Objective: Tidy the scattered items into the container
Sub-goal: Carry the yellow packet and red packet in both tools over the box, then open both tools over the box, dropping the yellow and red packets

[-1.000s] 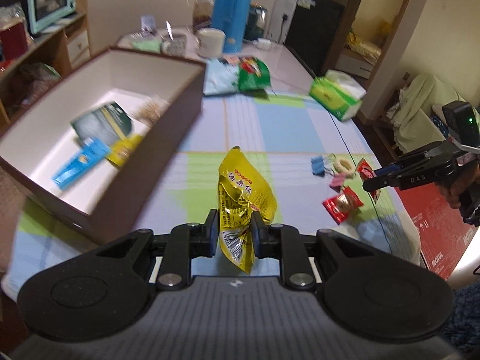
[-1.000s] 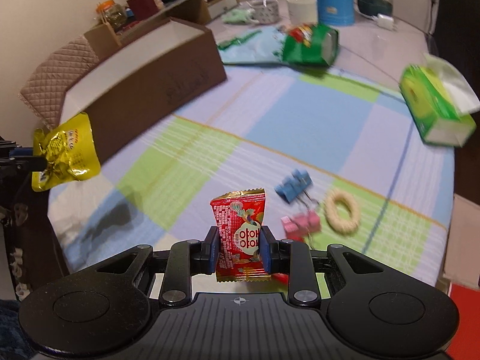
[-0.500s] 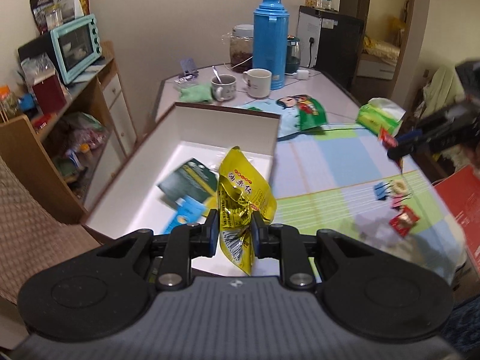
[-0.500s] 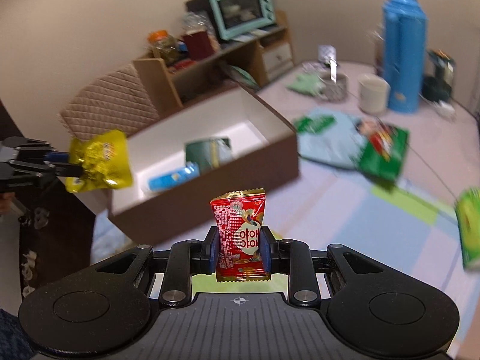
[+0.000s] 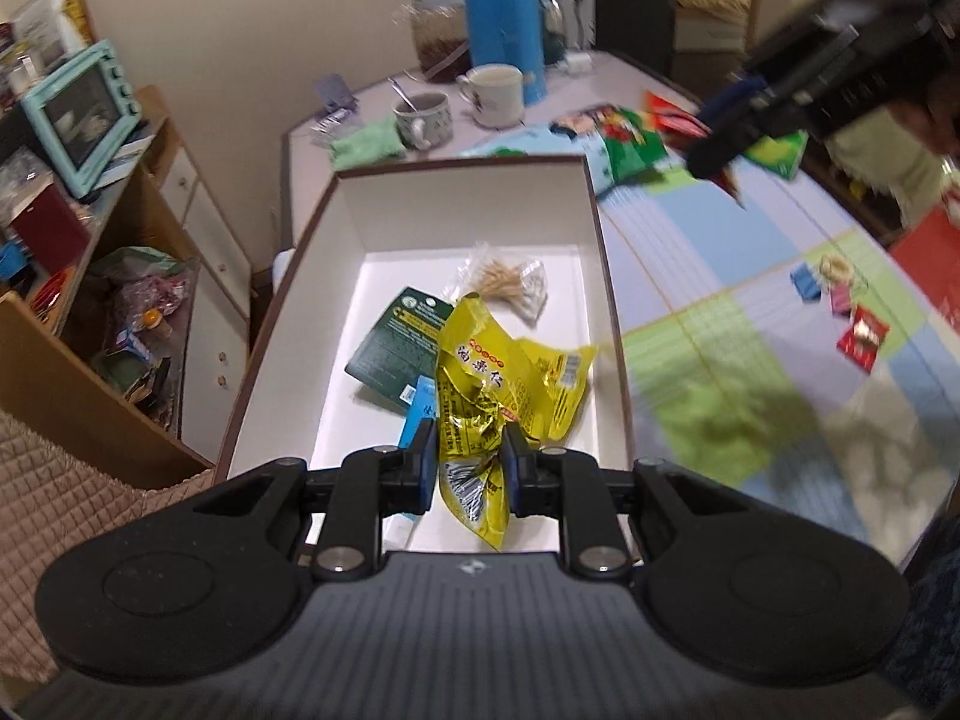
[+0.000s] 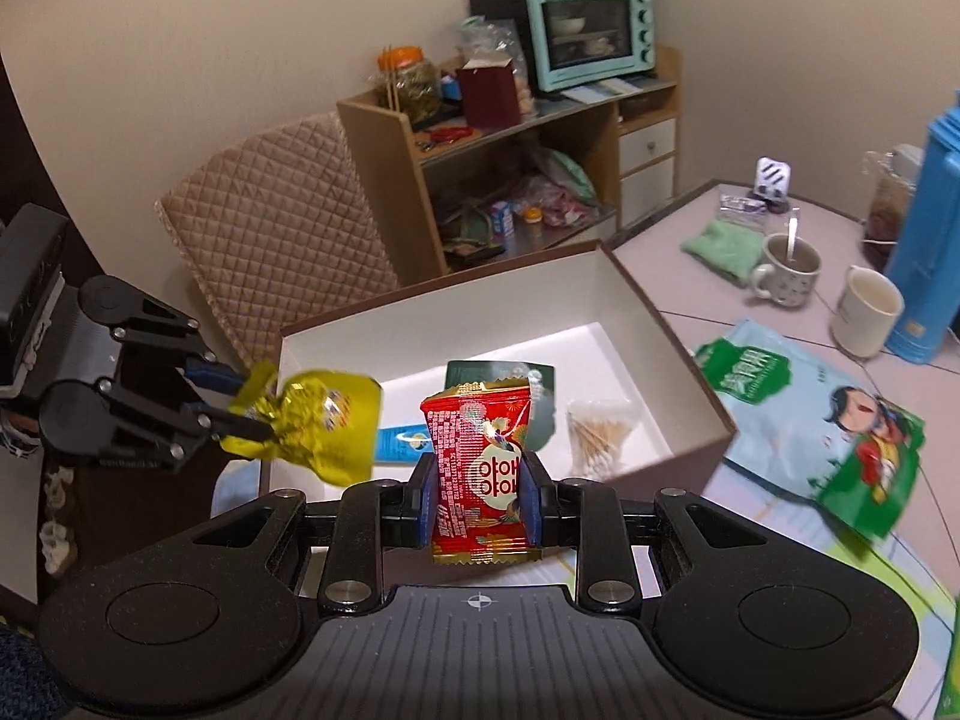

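Note:
My left gripper (image 5: 467,468) is shut on a crumpled yellow snack packet (image 5: 498,378), held over the near end of the brown box (image 5: 606,276) with a white inside. The right wrist view shows that left gripper (image 6: 240,405) and the yellow packet (image 6: 324,420) at the box's left corner. My right gripper (image 6: 477,501) is shut on a red snack packet (image 6: 480,462), hanging above the near side of the box (image 6: 684,372). In the box lie a dark green packet (image 5: 399,351), a blue packet (image 6: 399,441) and a bag of cotton swabs (image 5: 510,285).
Binder clips (image 5: 807,282), a small ring (image 5: 835,267) and a red packet (image 5: 863,339) lie on the checked tablecloth right of the box. Green bags (image 6: 840,420), two mugs (image 6: 867,312), a blue thermos (image 5: 501,18) and a green tissue pack (image 5: 777,153) stand beyond. A quilted chair (image 6: 270,252) and shelf with a teal oven (image 6: 591,33) flank the table.
Both grippers have carried their packets from the tablecloth toward the box. The yellow packet now hangs over the box's inside, and the red packet has come up to the box's near side.

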Available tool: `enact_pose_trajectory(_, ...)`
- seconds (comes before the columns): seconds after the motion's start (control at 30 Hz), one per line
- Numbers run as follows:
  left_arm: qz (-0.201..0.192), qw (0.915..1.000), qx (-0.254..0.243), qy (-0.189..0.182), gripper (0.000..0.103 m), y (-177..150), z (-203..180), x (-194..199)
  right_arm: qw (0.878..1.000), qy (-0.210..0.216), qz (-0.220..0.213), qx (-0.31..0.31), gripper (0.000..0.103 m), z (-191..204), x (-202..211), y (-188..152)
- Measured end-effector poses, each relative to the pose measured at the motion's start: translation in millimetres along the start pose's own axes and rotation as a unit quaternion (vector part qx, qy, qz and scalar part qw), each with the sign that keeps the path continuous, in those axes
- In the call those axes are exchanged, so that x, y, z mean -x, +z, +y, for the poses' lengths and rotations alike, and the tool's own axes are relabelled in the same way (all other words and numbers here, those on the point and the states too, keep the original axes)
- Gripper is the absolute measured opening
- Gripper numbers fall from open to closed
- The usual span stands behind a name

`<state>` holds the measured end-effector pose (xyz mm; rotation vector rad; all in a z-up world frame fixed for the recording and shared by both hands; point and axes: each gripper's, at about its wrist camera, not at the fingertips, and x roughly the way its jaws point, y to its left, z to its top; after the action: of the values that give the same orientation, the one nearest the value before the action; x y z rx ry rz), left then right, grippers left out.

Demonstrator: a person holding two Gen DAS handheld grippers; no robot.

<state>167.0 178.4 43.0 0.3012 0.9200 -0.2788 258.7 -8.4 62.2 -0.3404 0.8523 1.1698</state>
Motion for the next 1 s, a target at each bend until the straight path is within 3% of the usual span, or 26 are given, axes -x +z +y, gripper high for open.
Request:
enact_pose_trajectory(0.6, 0.074, 0.9898, -0.098, -0.073, 0.018, -3.6, 14.6, -69.3, 0.998, 0.003, 0.065, -0.007, 0.027, -2.1, -77.6, 18.4)
enact_pose_trajectory(1.0, 0.129, 0.9740, -0.121, -0.142, 0.018, -4.5, 22.0, -100.6, 0.996, 0.001, 0.086, -0.019, 0.027, -13.4, -99.9, 22.4)
